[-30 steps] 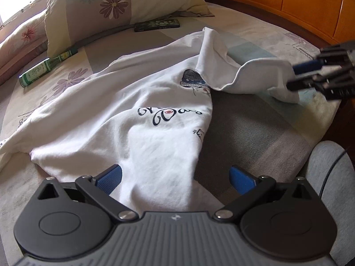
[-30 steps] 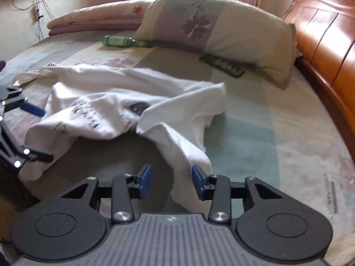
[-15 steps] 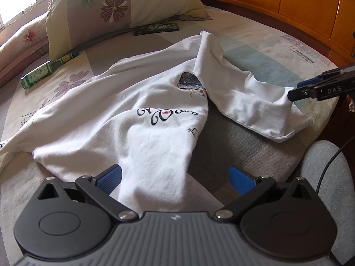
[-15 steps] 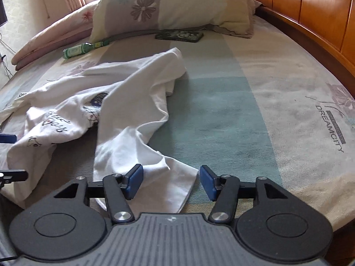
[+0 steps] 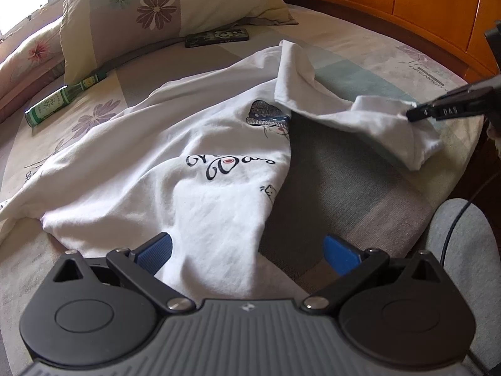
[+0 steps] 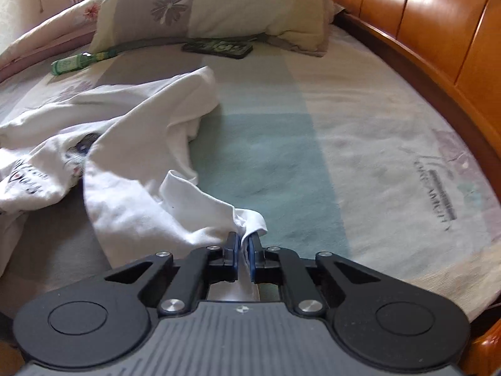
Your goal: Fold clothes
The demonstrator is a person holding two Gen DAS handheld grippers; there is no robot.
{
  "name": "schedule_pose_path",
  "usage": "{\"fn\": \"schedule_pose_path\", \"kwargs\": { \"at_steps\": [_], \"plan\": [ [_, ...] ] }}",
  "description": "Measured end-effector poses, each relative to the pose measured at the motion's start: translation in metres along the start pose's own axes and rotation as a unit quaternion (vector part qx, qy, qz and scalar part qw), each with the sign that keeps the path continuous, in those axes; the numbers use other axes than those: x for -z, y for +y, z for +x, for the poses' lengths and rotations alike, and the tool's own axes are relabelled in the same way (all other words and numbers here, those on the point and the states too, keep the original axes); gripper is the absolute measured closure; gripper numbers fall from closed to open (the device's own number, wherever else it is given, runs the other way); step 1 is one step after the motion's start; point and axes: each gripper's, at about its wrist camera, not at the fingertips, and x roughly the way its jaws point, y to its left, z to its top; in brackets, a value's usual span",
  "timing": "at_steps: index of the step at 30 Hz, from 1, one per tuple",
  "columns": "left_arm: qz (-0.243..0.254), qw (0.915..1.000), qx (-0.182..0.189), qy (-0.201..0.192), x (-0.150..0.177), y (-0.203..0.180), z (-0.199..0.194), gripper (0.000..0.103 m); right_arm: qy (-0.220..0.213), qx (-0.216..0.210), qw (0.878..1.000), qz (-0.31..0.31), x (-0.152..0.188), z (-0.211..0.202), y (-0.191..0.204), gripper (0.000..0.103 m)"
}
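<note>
A: Where is the shirt [image 5: 175, 156]?

B: We see it spread on the bed [image 6: 360, 144], crumpled, white, with dark script and a small picture on the front. Most of it lies toward the left part of the bed. 1 sleeve [image 6: 200, 200] reaches out to the right, over the green stripe of the sheet.

A: And our right gripper [image 6: 244, 246]?

B: Its 2 blue fingers are pressed almost together, and the hem of that sleeve is pinched between them. A little white cloth sticks out past the tips. In the left view we see the same gripper [image 5: 413, 114] from the side, dark, holding the sleeve end a bit above the sheet.

A: The left gripper [image 5: 247, 250]?

B: It is wide apart and holds nothing. The lower edge of the shirt lies between its fingers [image 5: 155, 250], but we cannot tell if they touch the cloth.

A: What else do we see on the bed?

B: 1 flowered pillow [image 5: 162, 9] at the head, 1 green bottle [image 5: 62, 98] lying beside it on the sheet, and 1 dark flat case [image 5: 216, 36] just in front of the pillow. All 3 are well apart from the shirt. The wooden headboard [image 6: 438, 31] runs along the right side. At the lower right of the left view there is grey fabric [image 5: 460, 241] with a thin cable over it.
</note>
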Motion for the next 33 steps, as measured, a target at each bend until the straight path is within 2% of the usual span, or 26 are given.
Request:
{"fn": "schedule_pose_path", "kwargs": {
  "at_steps": [5, 10, 18, 22, 24, 27, 30, 33],
  "plan": [
    [-0.002, 1.0, 0.001, -0.003, -0.003, 0.0, 0.0, 0.001, -0.013, 0.087, 0.996, -0.007, -0.032, 0.004, -0.042, 0.093],
    [-0.005, 1.0, -0.002, 0.001, -0.005, 0.001, 0.004, 0.001, -0.017, 0.161, 0.987, -0.009, -0.061, 0.013, -0.085, 0.094],
    [-0.018, 0.9998, -0.005, 0.0, -0.009, 0.006, 0.009, 0.001, -0.023, 0.241, 0.97, 0.012, -0.095, 0.023, -0.138, 0.094],
    [-0.021, 0.9998, -0.004, -0.004, -0.012, 0.008, 0.008, 0.001, -0.023, 0.259, 0.964, 0.054, -0.1, 0.027, -0.153, 0.093],
    [-0.021, 0.9998, -0.003, -0.006, -0.012, 0.009, 0.006, 0.001, -0.027, 0.246, 0.967, 0.059, -0.097, 0.024, -0.147, 0.088],
    [-0.021, 0.9997, -0.002, -0.01, -0.012, 0.011, 0.004, 0.001, -0.038, 0.206, 0.976, 0.054, -0.089, 0.014, -0.125, 0.071],
    [-0.021, 0.9996, -0.003, -0.017, -0.011, 0.012, -0.002, 0.001, -0.047, 0.164, 0.984, 0.046, -0.082, 0.004, -0.101, 0.066],
    [-0.026, 0.9993, -0.001, -0.028, -0.009, 0.015, -0.01, 0.001, -0.051, 0.103, 0.993, 0.024, -0.081, -0.006, -0.063, 0.059]
  ]
}}
